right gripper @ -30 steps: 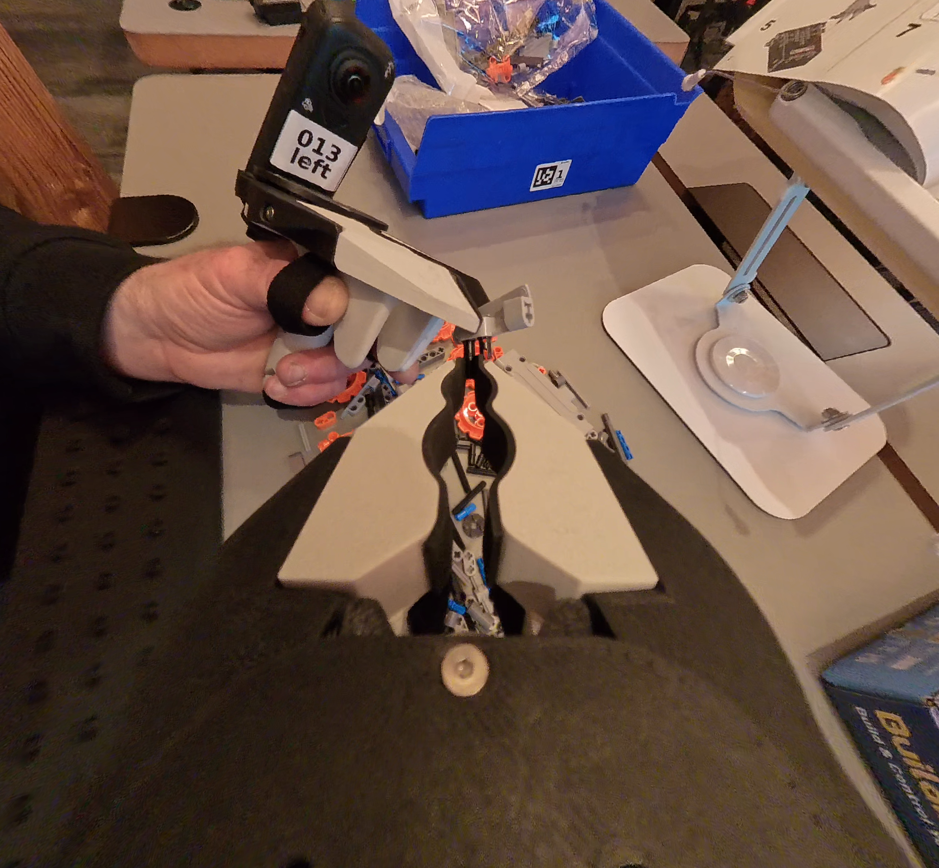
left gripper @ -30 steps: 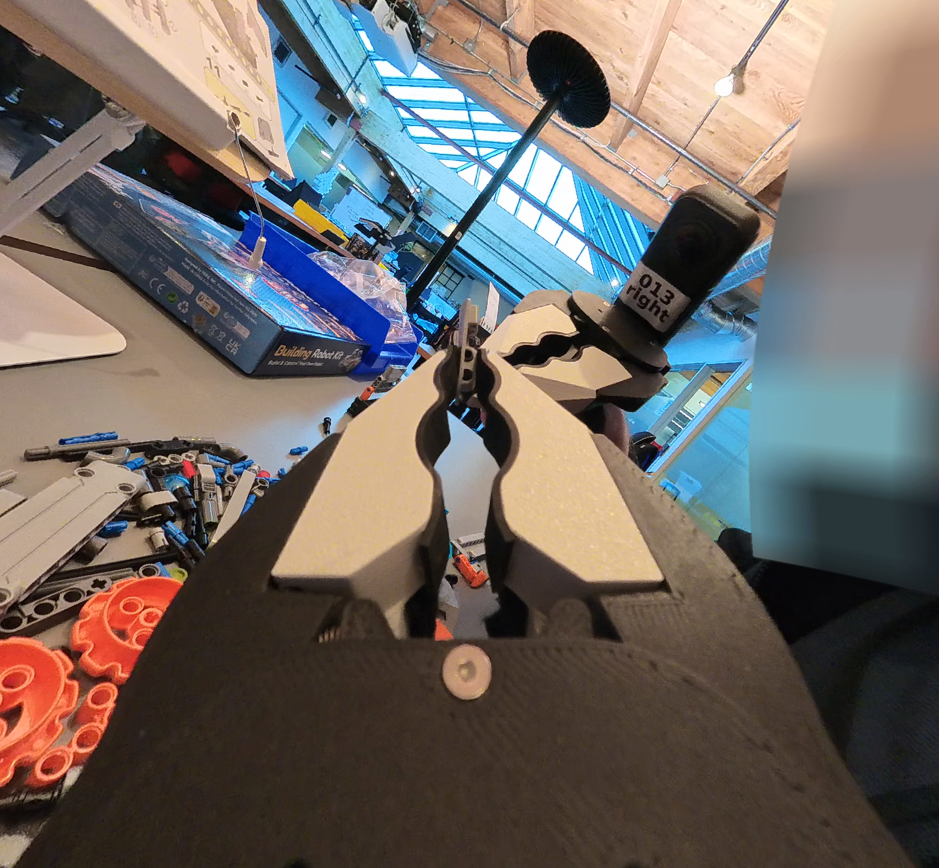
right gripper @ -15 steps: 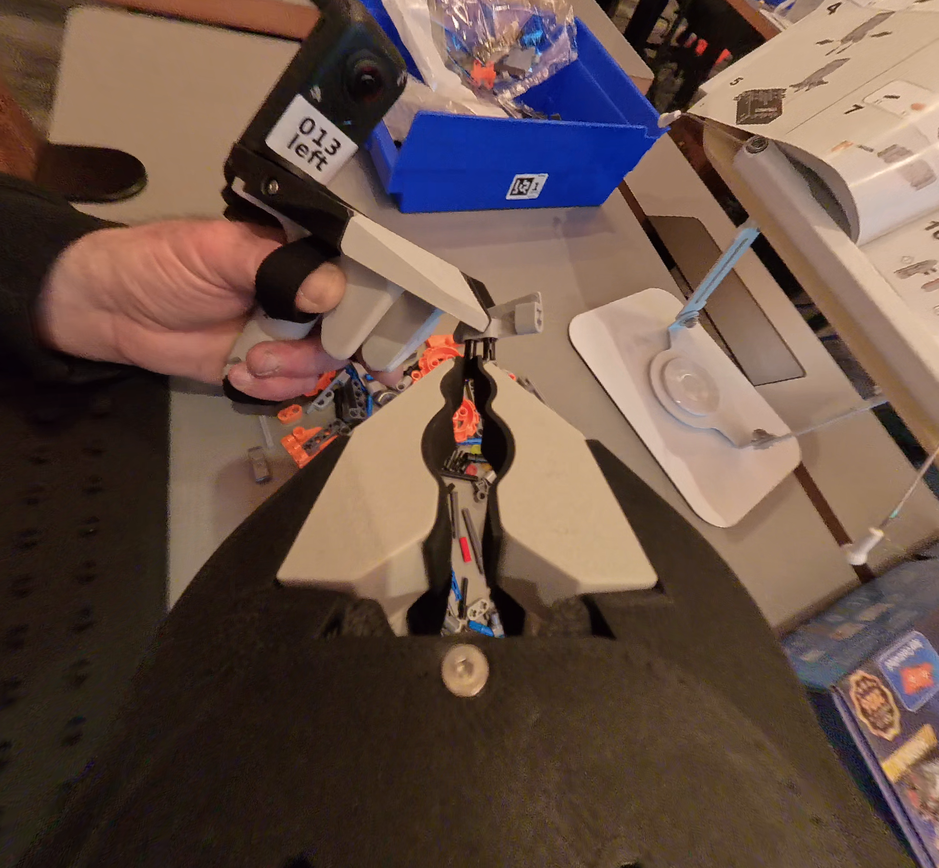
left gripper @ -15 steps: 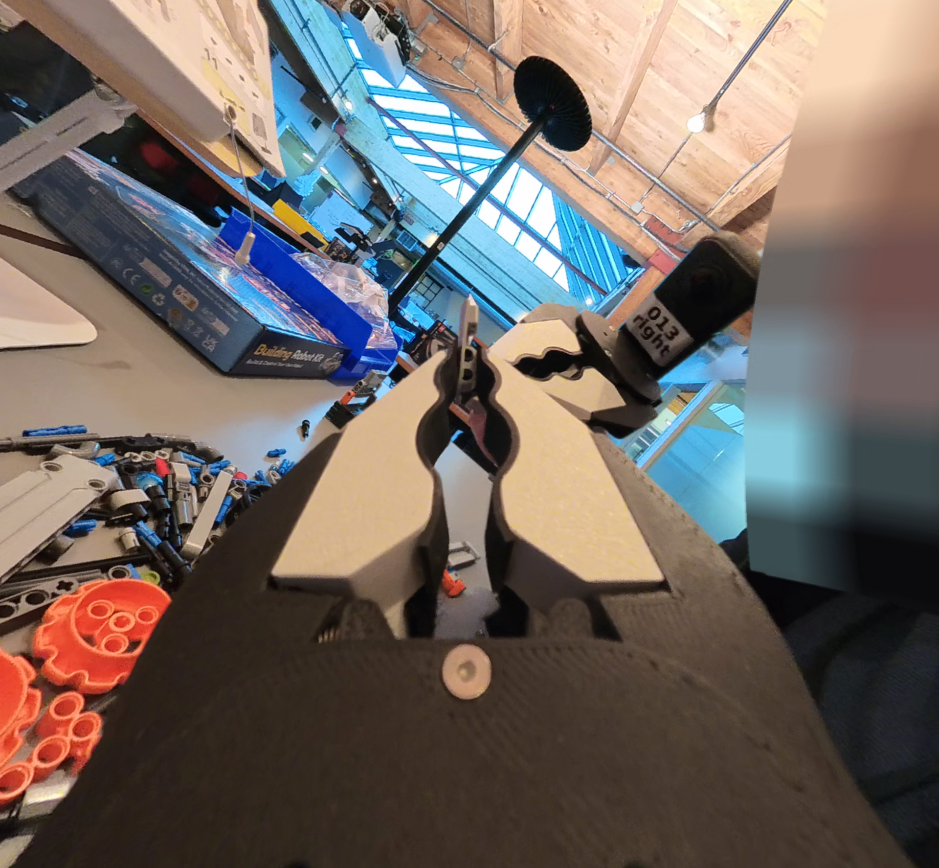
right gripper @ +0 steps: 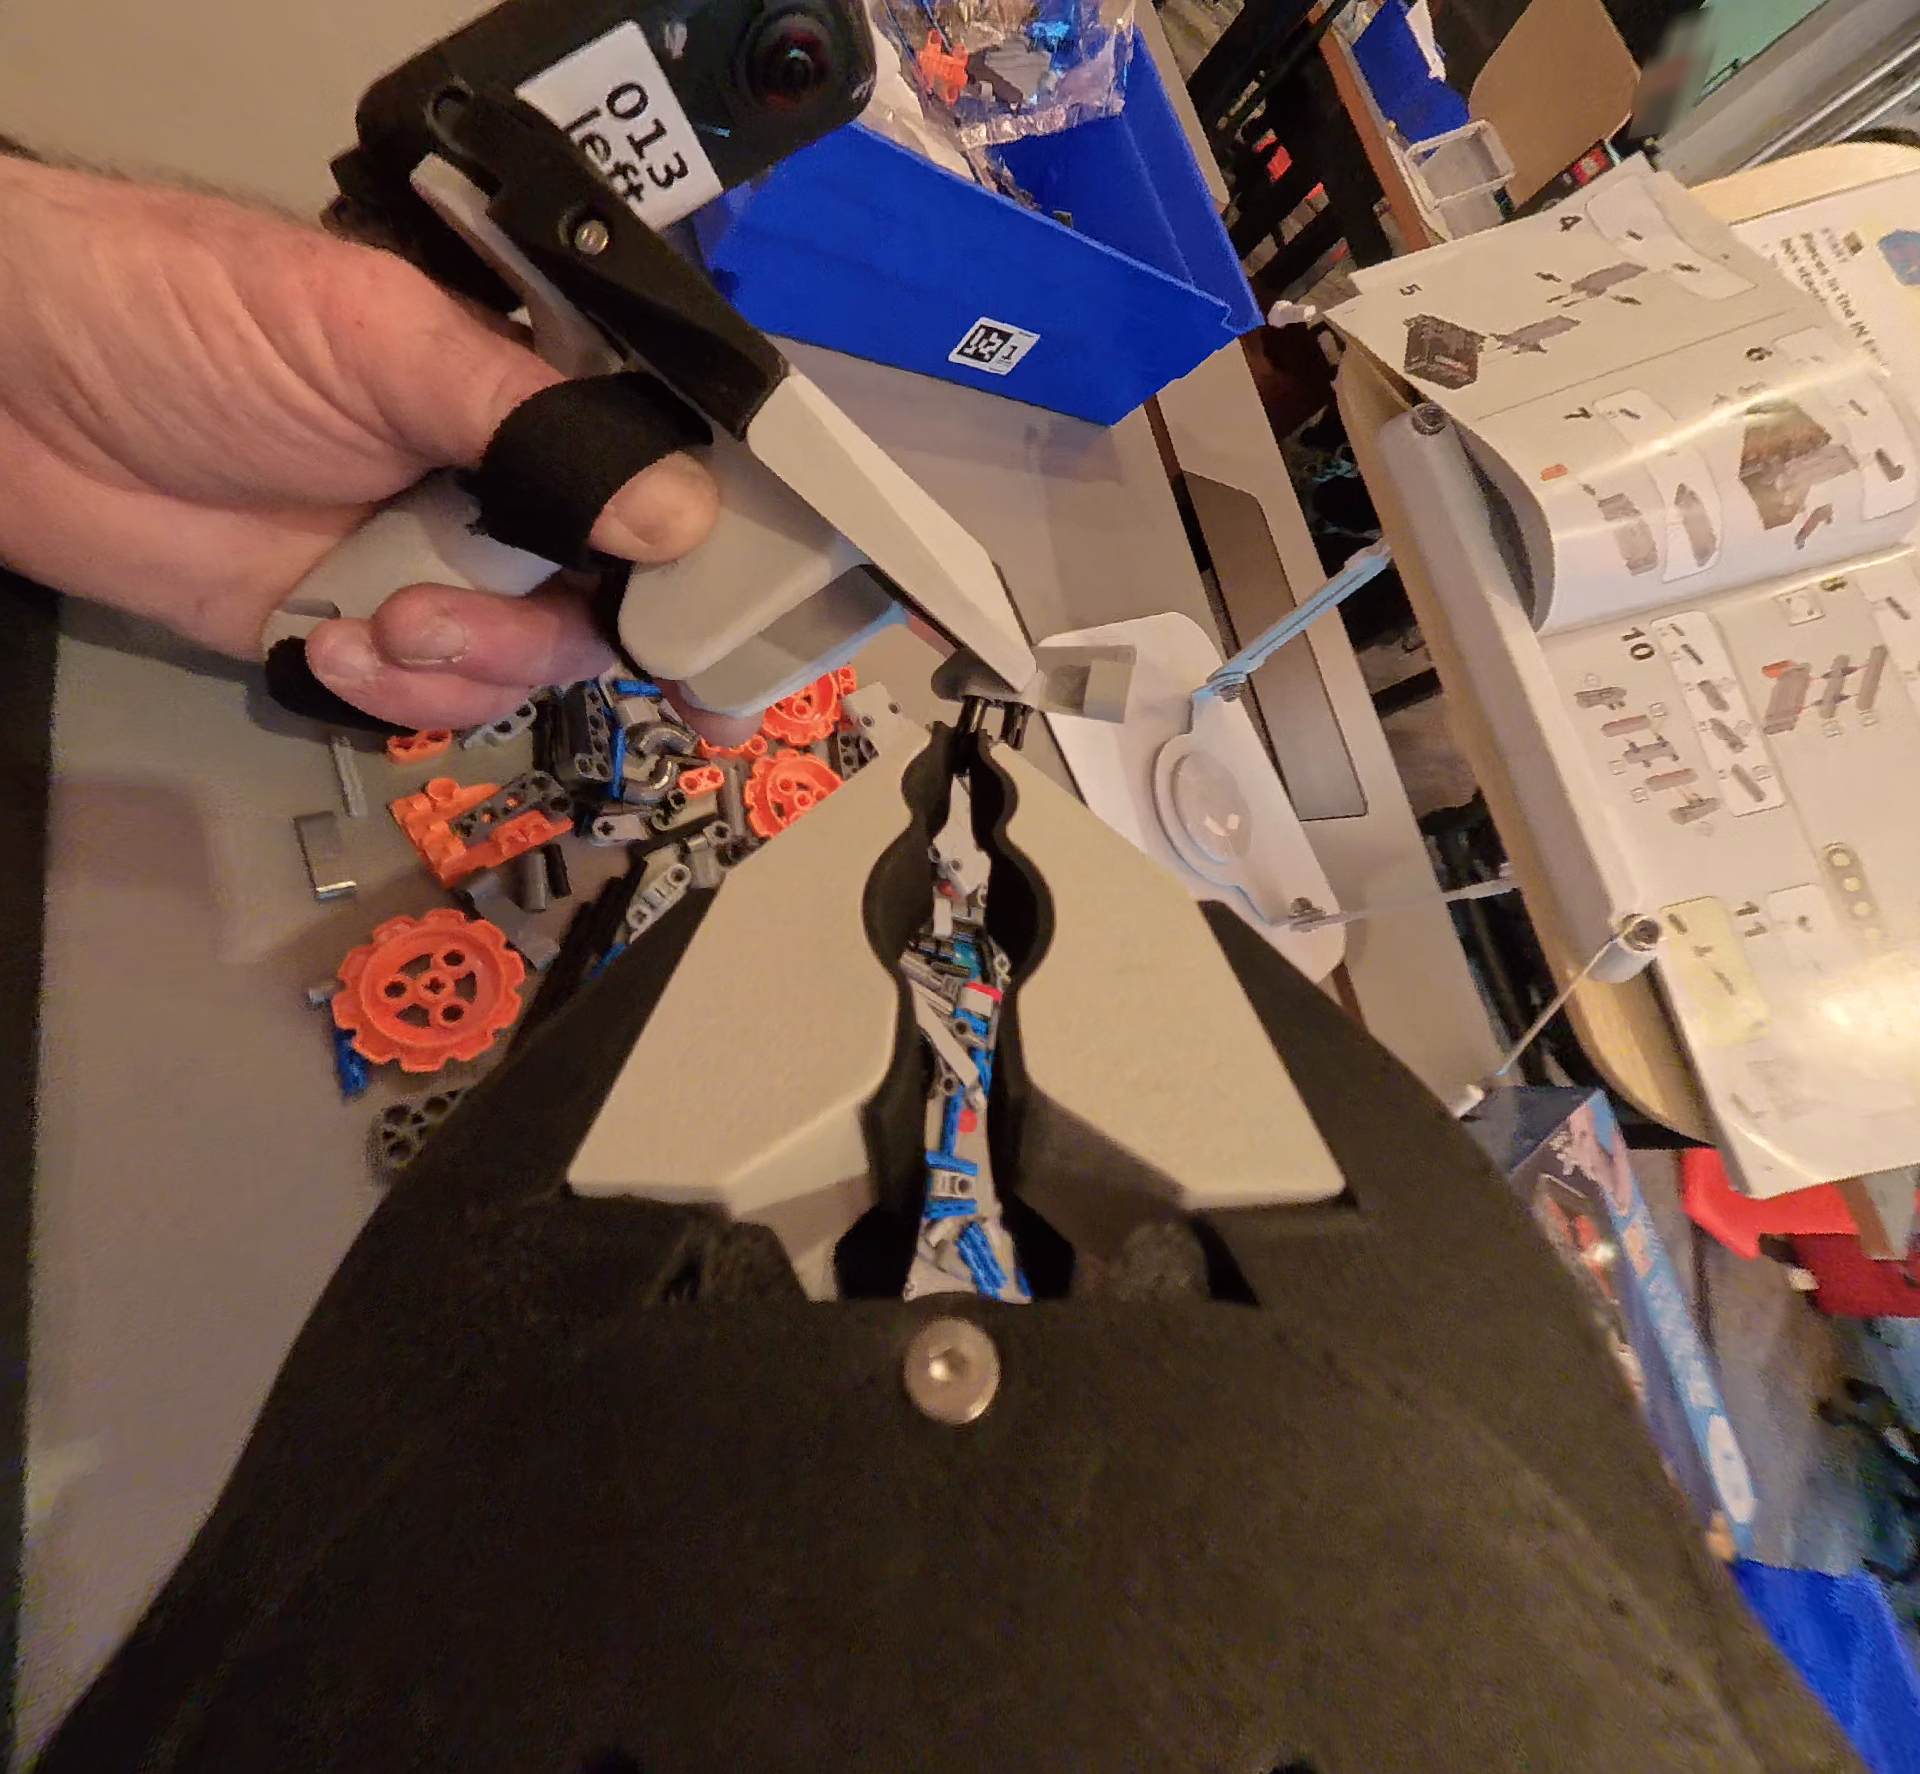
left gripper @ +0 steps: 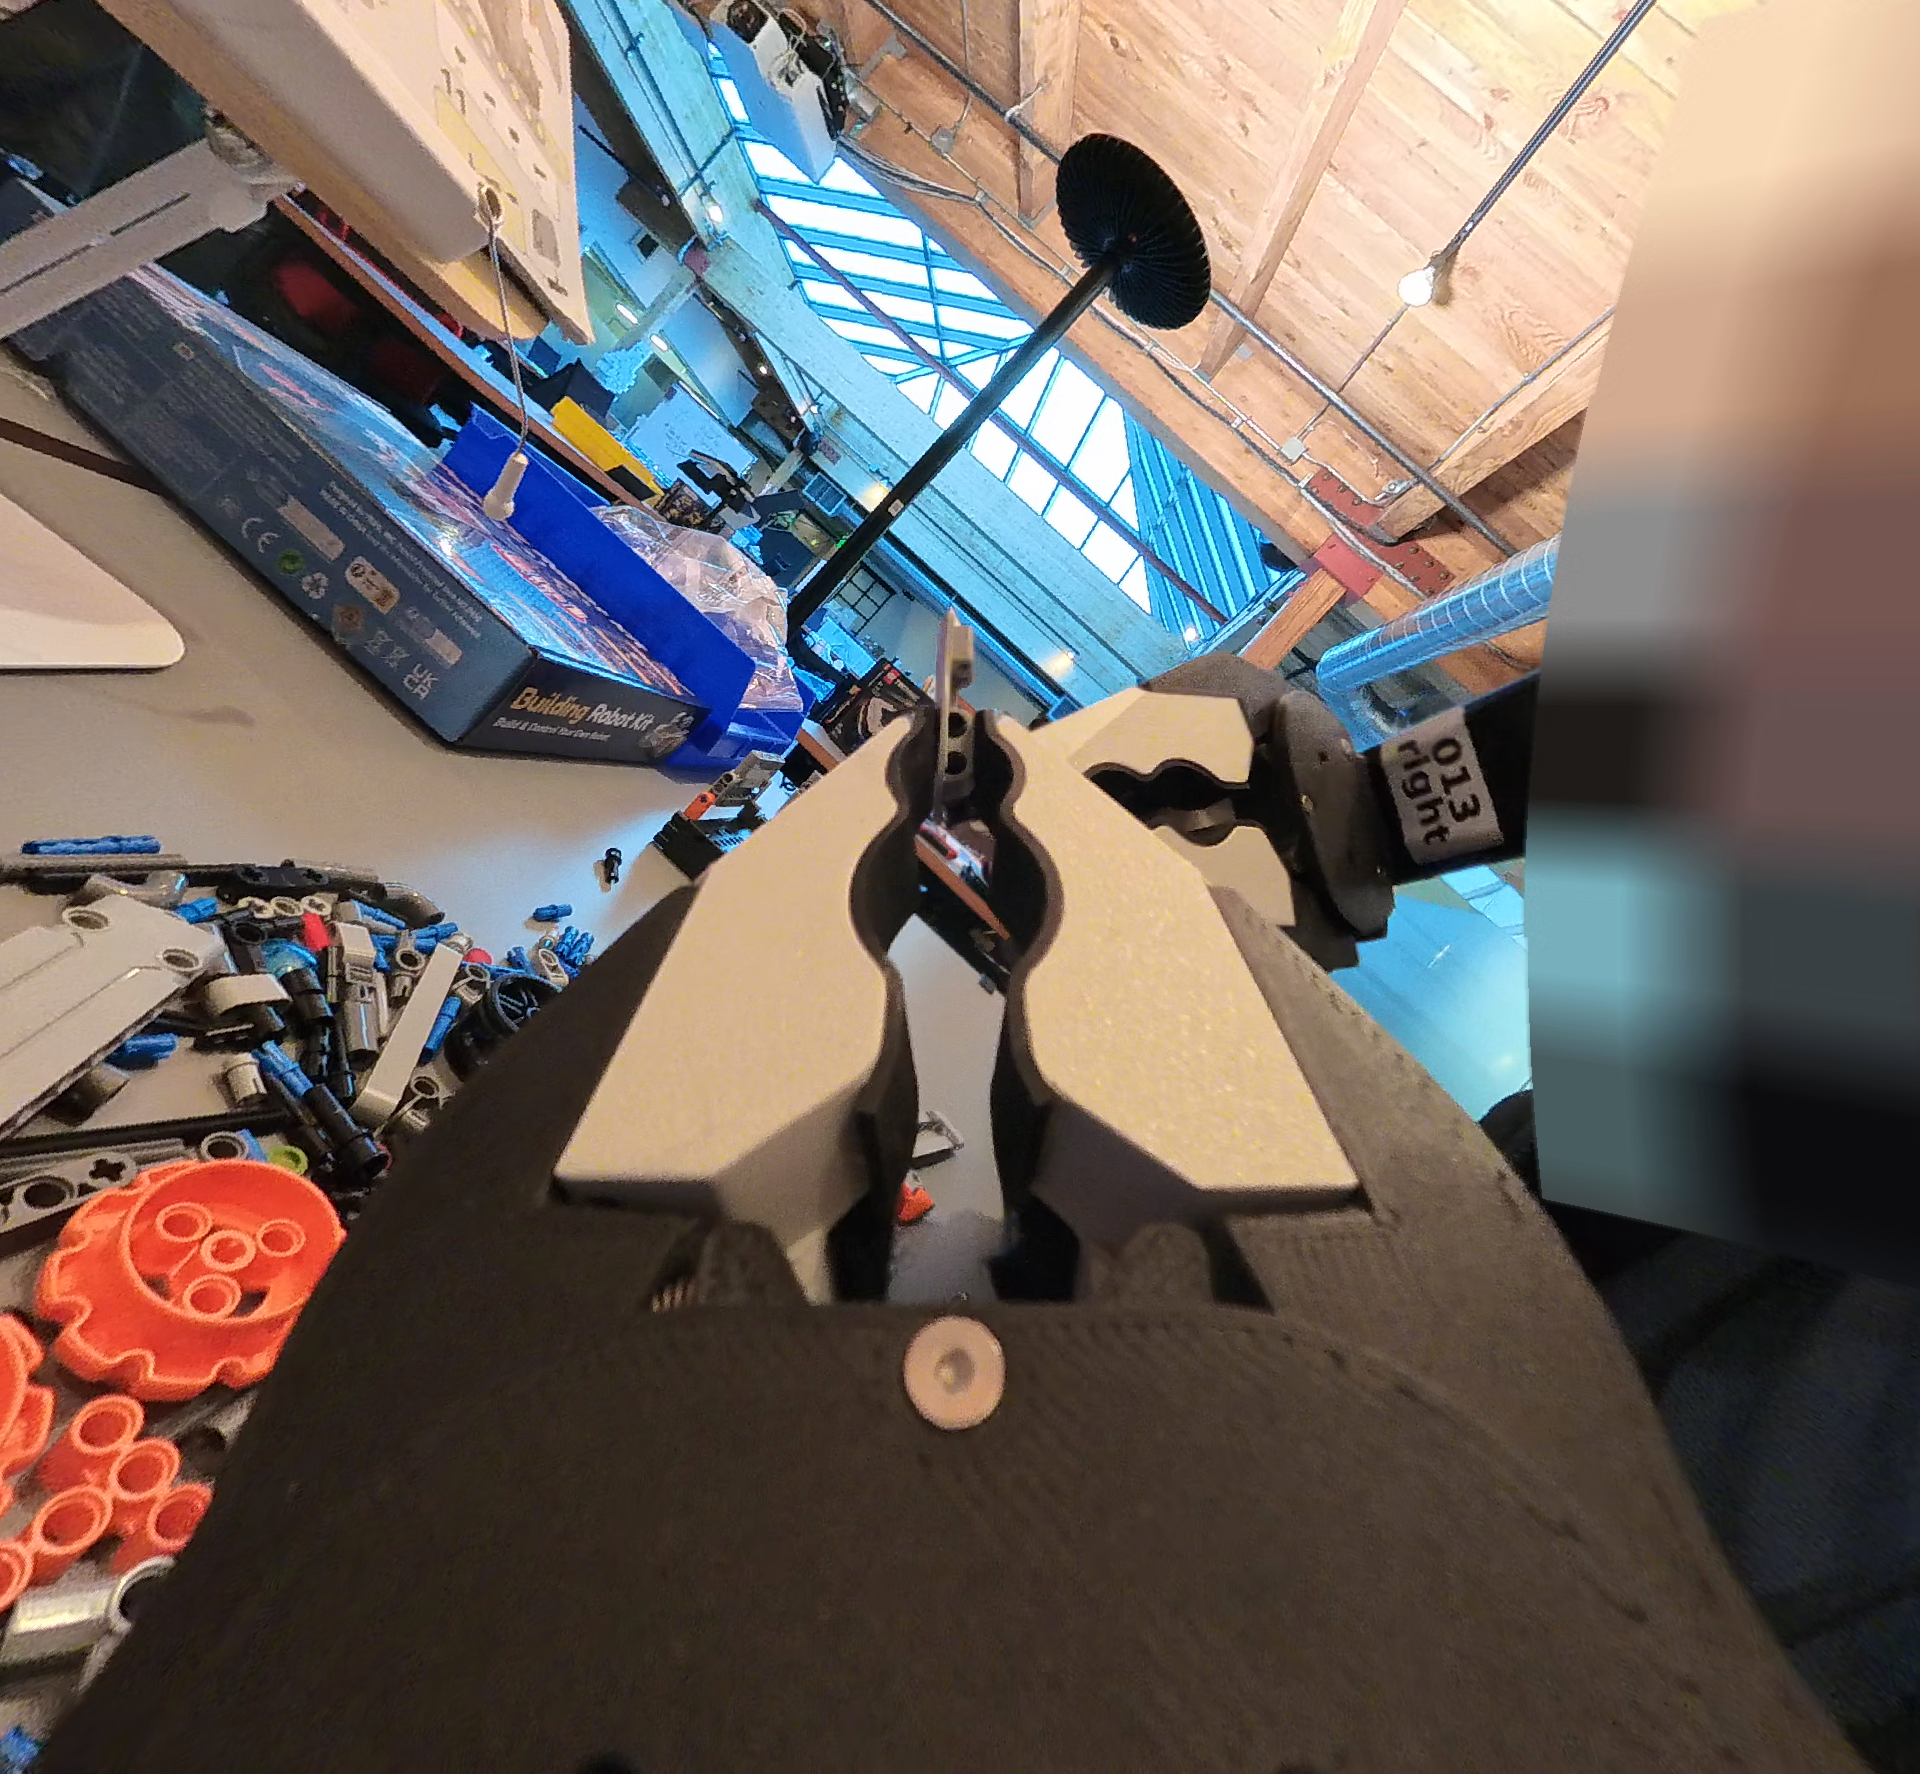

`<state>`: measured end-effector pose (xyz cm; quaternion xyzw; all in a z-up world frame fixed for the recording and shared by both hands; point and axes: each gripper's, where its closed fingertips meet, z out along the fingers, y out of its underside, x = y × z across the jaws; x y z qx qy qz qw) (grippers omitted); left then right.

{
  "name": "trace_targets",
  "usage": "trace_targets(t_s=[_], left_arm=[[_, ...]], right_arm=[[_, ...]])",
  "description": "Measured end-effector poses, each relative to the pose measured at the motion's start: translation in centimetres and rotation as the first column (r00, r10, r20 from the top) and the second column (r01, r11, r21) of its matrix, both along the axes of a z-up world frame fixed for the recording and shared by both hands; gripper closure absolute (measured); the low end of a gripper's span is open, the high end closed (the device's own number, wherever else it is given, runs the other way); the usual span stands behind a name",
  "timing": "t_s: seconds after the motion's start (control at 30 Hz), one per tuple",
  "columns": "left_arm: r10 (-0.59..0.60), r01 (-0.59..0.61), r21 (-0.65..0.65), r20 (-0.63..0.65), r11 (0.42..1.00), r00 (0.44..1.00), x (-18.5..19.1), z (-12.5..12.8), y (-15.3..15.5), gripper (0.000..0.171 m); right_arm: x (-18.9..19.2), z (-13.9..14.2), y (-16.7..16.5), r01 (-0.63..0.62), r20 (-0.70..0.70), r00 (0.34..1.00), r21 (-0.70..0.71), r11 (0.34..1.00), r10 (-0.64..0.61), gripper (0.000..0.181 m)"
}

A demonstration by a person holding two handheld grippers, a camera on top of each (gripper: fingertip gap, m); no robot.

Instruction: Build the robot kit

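Left wrist view: your left gripper [left gripper: 951, 737] has its jaws clamped on a grey beam piece [left gripper: 952, 685], lifted above the bench [left gripper: 312, 789]; hold it steady.

Right wrist view: your right gripper [right gripper: 971, 742] pinches a small black pin [right gripper: 987, 714] just under that piece; line the pin up squarely with a hole.

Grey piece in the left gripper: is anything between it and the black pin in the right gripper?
Nothing visible. The black pin in the right gripper reaches right up to the underside of the grey piece clamped in the left gripper.
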<state>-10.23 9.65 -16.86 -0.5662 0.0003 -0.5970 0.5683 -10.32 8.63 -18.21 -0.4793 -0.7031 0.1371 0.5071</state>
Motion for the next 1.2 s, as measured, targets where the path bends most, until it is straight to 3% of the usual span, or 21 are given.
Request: trace_targets(t_s=[0.53, 0.77, 1.0, 1.1, 1.2], left_arm=[[-0.008, 0.008, -0.016, 0.000, 1.000, 1.000, 0.2, -0.3, 0.1, 0.166], [0.011, -0.011, 0.011, -0.044, 1.000, 0.999, 0.5, 0.0, -0.1, 0.167], [-0.004, 0.005, 0.012, -0.059, 1.000, 0.998, 0.8, 0.0, -0.1, 0.167], [-0.019, 0.019, -0.001, -0.048, 1.000, 0.999, 0.9, -0.2, -0.1, 0.167], [-0.039, 0.038, -0.013, -0.025, 0.999, 0.999, 1.0, -0.2, -0.1, 0.167]], right_arm=[[0.1, -0.4, 0.1, 0.009, 0.064, 0.998, 0.191, 0.982, -0.022, 0.181], [0.2, 0.2, -0.3, -0.042, -0.059, 0.998, -0.203, 0.978, 0.030, 0.181], [0.6, 0.6, -0.4, -0.129, -0.126, 0.988, -0.358, 0.925, 0.089, 0.181], [0.7, 0.4, -0.4, -0.128, -0.103, 0.989, -0.303, 0.944, 0.101, 0.181], [0.8, 0.2, -0.3, -0.143, -0.114, 0.987, -0.336, 0.931, 0.110, 0.181]])
